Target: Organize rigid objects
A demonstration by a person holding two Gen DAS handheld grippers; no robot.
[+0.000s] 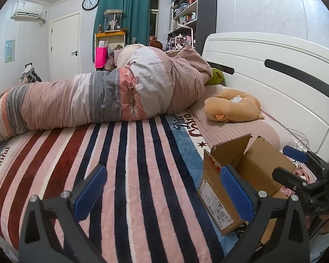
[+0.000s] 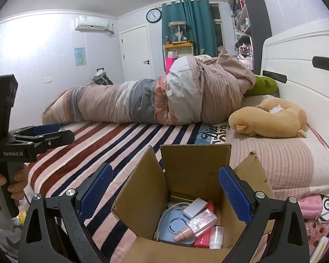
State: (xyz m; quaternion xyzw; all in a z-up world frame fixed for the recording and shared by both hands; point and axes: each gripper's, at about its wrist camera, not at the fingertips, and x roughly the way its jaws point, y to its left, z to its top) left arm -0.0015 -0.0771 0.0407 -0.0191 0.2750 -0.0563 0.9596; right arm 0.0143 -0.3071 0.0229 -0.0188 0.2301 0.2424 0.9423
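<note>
**Bedroom, artificial light**

Pale walls (image 2: 33,50) meet a white ceiling. A white door (image 2: 138,50) stands shut beside teal curtains (image 2: 186,26), a round wall clock (image 2: 154,15) between them. An air conditioner (image 2: 91,23) hangs high. The bed (image 1: 142,164) has a white headboard (image 1: 274,70), a striped blanket and a bundled duvet (image 1: 98,100). Tall dark shelves (image 1: 186,15) stand near the headboard.

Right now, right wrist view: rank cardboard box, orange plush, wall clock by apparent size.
1. cardboard box, though closest to the camera, which inflates it.
2. orange plush.
3. wall clock, far off, so its real size is unsure.
</note>
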